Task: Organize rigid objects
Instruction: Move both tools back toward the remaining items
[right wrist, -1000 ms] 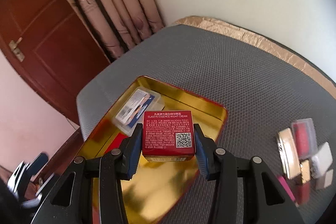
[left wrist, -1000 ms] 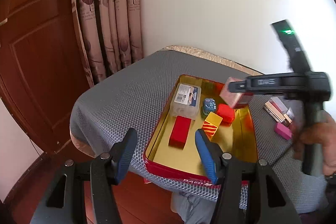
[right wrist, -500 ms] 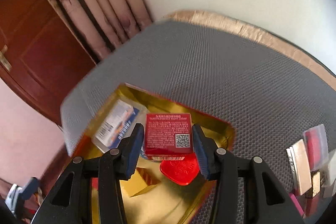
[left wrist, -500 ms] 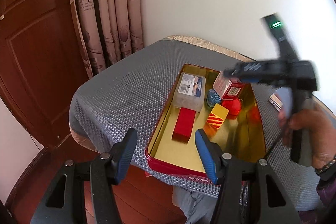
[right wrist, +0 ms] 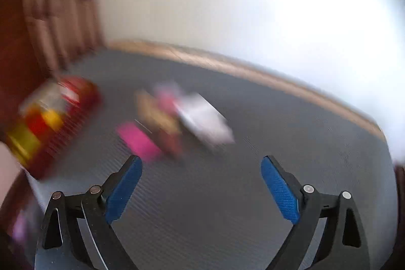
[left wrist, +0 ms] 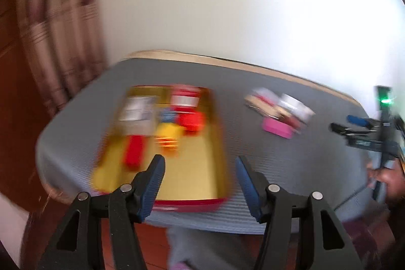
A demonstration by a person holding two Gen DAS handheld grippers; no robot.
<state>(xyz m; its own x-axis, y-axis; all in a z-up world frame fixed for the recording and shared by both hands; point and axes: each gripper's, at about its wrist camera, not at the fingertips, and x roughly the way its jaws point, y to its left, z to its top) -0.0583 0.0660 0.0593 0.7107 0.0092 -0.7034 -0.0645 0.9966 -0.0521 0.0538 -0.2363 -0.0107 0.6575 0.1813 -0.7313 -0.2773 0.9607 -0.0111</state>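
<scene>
Since the earlier frames the red cream box has left the right tool and now sits in the tray (left wrist: pixel 217 133), at its far end; the right tool has swung off toward the right part of the tabletop (left wrist: pixel 253 90), and both views are smeared by motion. Left to right in the left wrist view: curtain (left wrist: pixel 58 42) beyond the left edge, then the gold-lined, red-walled tray near the front-left corner. Its contents are bunched toward the far end, probably to keep the near floor free for more items: clear case (left wrist: pixel 138 110) at far left, red cream box (left wrist: pixel 184 98) against the far wall, bluish item (left wrist: pixel 168 115) and red piece (left wrist: pixel 191 122) just in front of it, yellow block (left wrist: pixel 168 134) and red block (left wrist: pixel 134 151) nearer. Left tool (left wrist: pixel 200 184) hovers over the tray's near wall; jaws opening, nothing between them, pads touching nothing. Likely on standby or readying for its own pick. Further right, well apart from the tray, lies the unsorted cluster (left wrist: pixel 281 109) with the pink box (left wrist: pixel 277 128) at its near side; individual pieces too blurred to identify. At the right edge the right tool (left wrist: pixel 341 127) is held by a hand (left wrist: pixel 387 179), seen side-on. In its own view the right tool (right wrist: pixel 201 184) stands wide and empty, jaws opening, over bare mat with the pink box (right wrist: pixel 139 139) and cluster (right wrist: pixel 182 115) just beyond the fingertips. Judgement: released after a drop-off, it is lining up on the next loose piece.
</scene>
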